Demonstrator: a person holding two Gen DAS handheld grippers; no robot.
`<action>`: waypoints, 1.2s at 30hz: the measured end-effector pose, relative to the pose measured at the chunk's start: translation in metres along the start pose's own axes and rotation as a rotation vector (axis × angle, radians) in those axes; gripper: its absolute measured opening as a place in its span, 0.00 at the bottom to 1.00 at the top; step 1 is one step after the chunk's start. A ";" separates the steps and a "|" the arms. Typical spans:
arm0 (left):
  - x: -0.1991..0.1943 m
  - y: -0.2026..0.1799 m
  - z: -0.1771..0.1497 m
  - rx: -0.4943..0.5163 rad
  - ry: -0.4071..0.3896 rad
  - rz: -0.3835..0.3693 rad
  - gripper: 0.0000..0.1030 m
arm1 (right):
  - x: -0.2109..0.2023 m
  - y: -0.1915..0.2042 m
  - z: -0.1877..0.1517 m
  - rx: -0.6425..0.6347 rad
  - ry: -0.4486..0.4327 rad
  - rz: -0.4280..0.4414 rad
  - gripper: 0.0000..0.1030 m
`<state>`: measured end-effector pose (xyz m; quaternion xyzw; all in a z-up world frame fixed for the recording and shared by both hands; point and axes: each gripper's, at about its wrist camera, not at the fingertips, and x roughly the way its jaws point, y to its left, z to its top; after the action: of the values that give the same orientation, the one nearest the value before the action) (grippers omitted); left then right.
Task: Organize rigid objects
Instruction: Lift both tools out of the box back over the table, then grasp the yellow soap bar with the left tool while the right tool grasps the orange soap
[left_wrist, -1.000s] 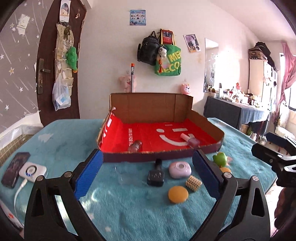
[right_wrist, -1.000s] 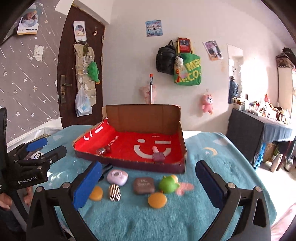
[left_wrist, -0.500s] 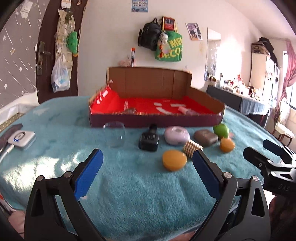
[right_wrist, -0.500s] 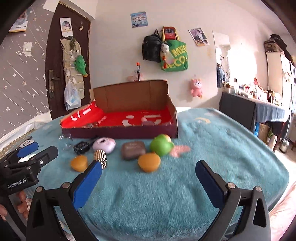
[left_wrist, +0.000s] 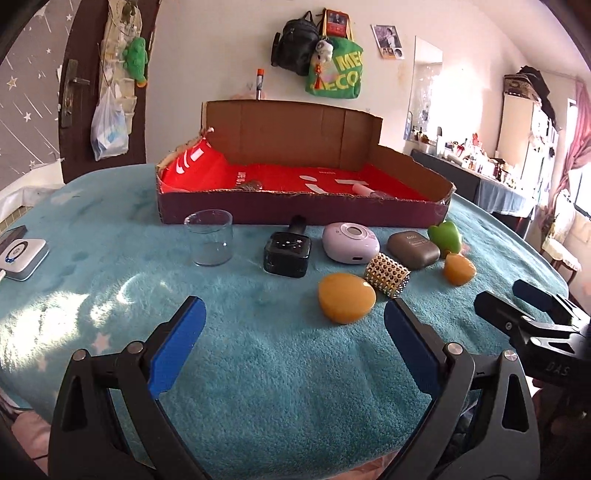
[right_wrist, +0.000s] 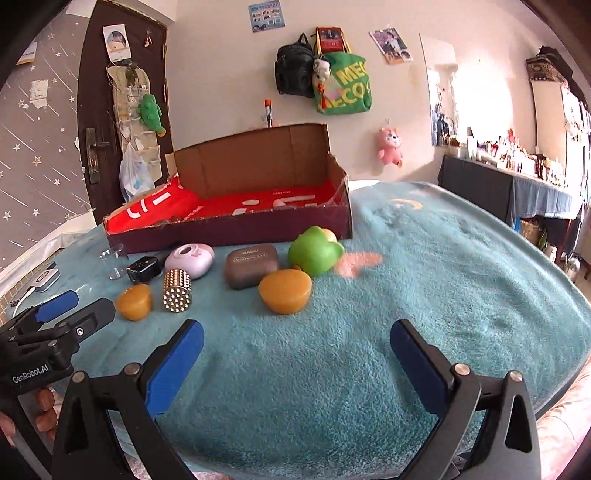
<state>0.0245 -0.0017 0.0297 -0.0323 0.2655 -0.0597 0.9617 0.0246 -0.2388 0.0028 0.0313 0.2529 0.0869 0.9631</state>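
Both grippers were wide open and held nothing. The left gripper (left_wrist: 291, 325) hung low over the blue fuzzy blanket (left_wrist: 277, 387), and the right gripper (right_wrist: 295, 347) hung over the blanket too, with a lot of bare blanket in front of it. The things to tidy sat in a loose row just in front of the cardboard box (left_wrist: 303, 214), which had a red floor. There was a clear glass cup (left_wrist: 209, 237), a black gadget (left_wrist: 288, 252), a purple case (left_wrist: 350, 242), a brown case (left_wrist: 413, 249), a green frog toy (right_wrist: 314, 251), a gold studded roll (left_wrist: 387, 275) and two orange stones, a big one (left_wrist: 345, 297) and a small one (left_wrist: 459, 268). A few small things already lay inside the box. Nothing had been picked yet, so a lot could go wrong. The orange stones looked smooth and round, so they might slip out of the blue pads if the grip was off the middle. The gold roll might roll away when bumped. The cup was see-through and hard to spot, and a push on its rim could tip it. The things sat close together, so a wide finger reaching for one might shove the one beside it. The front wall of the box might also catch a thing carried too low.
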 end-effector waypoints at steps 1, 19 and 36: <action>0.001 0.000 0.001 -0.001 0.005 -0.002 0.96 | 0.002 -0.001 0.001 0.004 0.010 0.007 1.00; 0.040 -0.014 0.019 0.045 0.149 -0.092 0.53 | 0.039 -0.005 0.024 -0.040 0.124 0.036 0.78; 0.021 -0.017 0.021 0.040 0.123 -0.152 0.35 | 0.018 0.019 0.028 -0.088 0.081 0.129 0.39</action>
<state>0.0517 -0.0207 0.0387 -0.0295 0.3196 -0.1397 0.9367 0.0509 -0.2169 0.0203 0.0015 0.2853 0.1609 0.9448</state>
